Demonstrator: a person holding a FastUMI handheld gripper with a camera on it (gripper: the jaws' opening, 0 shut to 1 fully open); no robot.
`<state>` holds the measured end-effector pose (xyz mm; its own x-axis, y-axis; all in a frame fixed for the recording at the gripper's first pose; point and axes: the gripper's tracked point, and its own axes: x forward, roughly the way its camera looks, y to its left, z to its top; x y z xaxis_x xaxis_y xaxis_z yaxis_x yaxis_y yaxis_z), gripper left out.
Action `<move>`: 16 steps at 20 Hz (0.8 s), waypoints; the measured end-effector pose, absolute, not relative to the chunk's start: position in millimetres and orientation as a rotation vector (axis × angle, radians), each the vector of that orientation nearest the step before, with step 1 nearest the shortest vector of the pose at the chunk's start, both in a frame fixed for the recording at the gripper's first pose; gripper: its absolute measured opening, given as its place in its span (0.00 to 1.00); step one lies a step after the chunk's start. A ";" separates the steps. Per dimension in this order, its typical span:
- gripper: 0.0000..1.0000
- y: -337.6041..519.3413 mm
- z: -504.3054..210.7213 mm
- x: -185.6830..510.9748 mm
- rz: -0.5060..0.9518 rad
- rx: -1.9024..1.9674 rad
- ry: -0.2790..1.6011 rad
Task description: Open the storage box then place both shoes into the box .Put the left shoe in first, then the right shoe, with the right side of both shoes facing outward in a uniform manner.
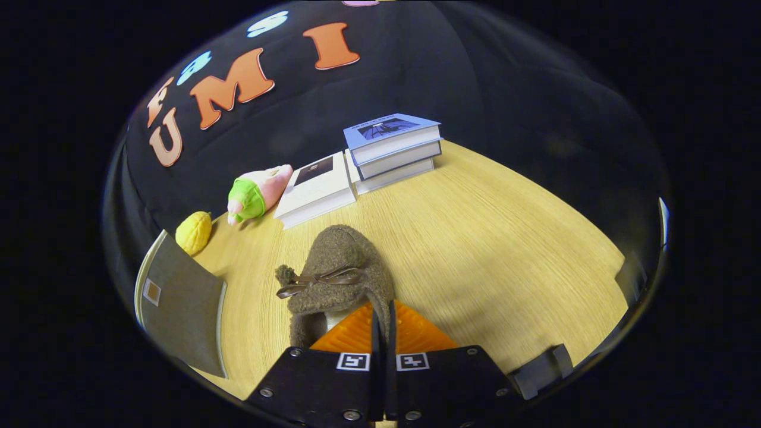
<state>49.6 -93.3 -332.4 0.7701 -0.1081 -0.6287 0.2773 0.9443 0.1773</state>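
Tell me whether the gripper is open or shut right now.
Shut on the brown shoe. The gripper has its two fingers nearly together, pinching the shoe's collar edge between them above the wooden table.

The fuzzy, matt felt-like shoe (342, 267) lies on a smooth light wood-grain table (505, 238).

The tool (383, 324), fingers pressed together on the rear edge of a brown fuzzy shoe (339, 267) with a bow, above the wooden table (505, 249). Beyond: stacked books (392, 148), a pink-and-green plush toy (258, 193), a yellow toy (194, 232); beside the shoe, a grey box panel (181, 309).
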 end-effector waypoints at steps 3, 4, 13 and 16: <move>0.01 -68.6 -317.1 52.8 -0.133 0.388 0.615; 0.00 -63.9 -310.0 55.8 -0.124 0.411 0.595; 0.00 -5.9 -240.0 69.3 -0.078 0.426 0.496; 0.01 28.1 -213.4 71.0 -0.048 0.437 0.470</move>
